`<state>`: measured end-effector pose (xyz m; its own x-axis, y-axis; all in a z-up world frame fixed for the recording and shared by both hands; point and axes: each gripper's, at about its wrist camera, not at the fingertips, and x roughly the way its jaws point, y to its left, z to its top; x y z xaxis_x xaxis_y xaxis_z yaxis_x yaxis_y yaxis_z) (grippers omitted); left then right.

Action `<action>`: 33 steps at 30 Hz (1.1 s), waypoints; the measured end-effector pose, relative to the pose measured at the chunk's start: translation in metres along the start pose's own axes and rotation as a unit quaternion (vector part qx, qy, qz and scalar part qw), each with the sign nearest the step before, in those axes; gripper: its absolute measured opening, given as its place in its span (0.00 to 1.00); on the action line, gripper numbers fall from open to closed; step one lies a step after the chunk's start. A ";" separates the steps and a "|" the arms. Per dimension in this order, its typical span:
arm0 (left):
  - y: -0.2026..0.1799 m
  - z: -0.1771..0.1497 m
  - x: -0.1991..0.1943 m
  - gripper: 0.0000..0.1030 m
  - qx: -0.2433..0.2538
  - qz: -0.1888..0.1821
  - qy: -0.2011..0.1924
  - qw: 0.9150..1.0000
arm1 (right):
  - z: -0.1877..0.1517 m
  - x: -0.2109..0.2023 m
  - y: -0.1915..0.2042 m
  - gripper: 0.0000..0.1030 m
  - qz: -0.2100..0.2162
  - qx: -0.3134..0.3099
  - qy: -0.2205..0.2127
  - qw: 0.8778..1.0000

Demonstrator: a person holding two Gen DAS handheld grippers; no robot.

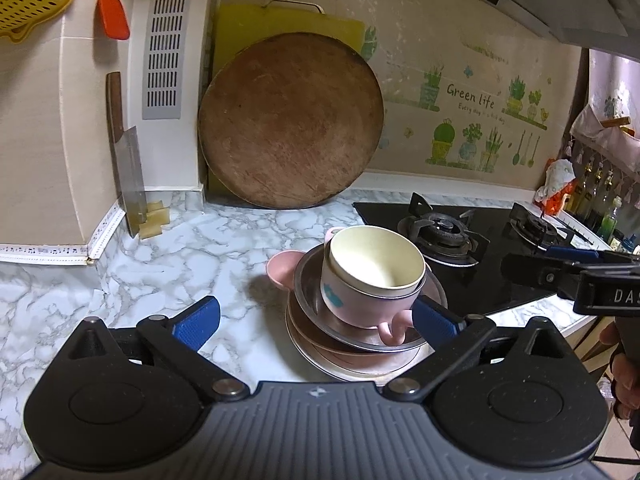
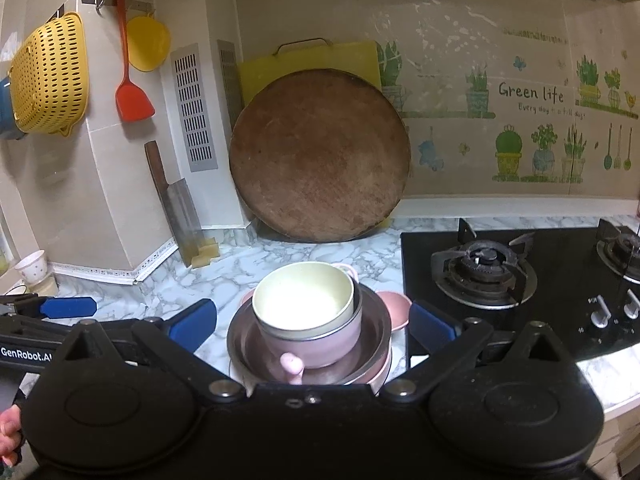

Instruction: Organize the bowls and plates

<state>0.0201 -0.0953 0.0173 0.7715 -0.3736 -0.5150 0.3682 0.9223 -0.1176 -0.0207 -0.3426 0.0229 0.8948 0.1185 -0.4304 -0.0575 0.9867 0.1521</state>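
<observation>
Presently, left tongs [image 1: 316, 320] and right tongs [image 2: 312, 320]: both spread wide, nothing gripped, each framing the stack of bowls and plates [image 1: 366, 304], which sits just ahead of the blue pads. Stack: cream bowl [image 2: 302, 304] nested in pink cup, metal dishes beneath, probably to save room. It stands on the marble desk [image 1: 160, 256], left of the gas hob [image 2: 500, 280].

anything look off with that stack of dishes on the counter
Yes. The pink bowl with the cream bowl nested inside sits tilted in the metal bowl, so the stack leans instead of nesting flat.
</observation>
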 end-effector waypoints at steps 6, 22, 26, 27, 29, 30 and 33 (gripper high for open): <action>-0.002 -0.004 -0.008 1.00 0.002 -0.002 -0.008 1.000 | -0.006 -0.002 0.006 1.00 0.009 0.006 0.010 1.000; -0.002 -0.007 -0.013 1.00 0.001 -0.008 -0.009 1.000 | -0.010 -0.001 0.014 1.00 0.021 0.011 0.016 1.000; -0.002 -0.007 -0.013 1.00 -0.002 -0.009 -0.005 1.000 | -0.011 0.001 0.014 1.00 0.023 0.014 0.022 0.999; -0.003 -0.007 -0.013 1.00 -0.002 -0.009 -0.004 1.000 | -0.012 0.002 0.014 1.00 0.022 0.014 0.024 0.999; -0.003 -0.007 -0.013 1.00 -0.004 -0.009 -0.002 1.000 | -0.012 0.002 0.014 1.00 0.024 0.015 0.025 0.999; -0.003 -0.007 -0.013 1.00 -0.005 -0.008 -0.001 1.000 | -0.012 0.002 0.014 1.00 0.025 0.015 0.026 0.999; -0.004 -0.008 -0.014 1.00 -0.004 -0.008 -0.002 1.000 | -0.013 0.002 0.015 1.00 0.023 0.011 0.027 0.999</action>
<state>0.0041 -0.0935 0.0184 0.7674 -0.3885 -0.5100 0.3758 0.9171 -0.1332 -0.0256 -0.3266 0.0128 0.8660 0.1704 -0.4702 -0.0878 0.9774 0.1925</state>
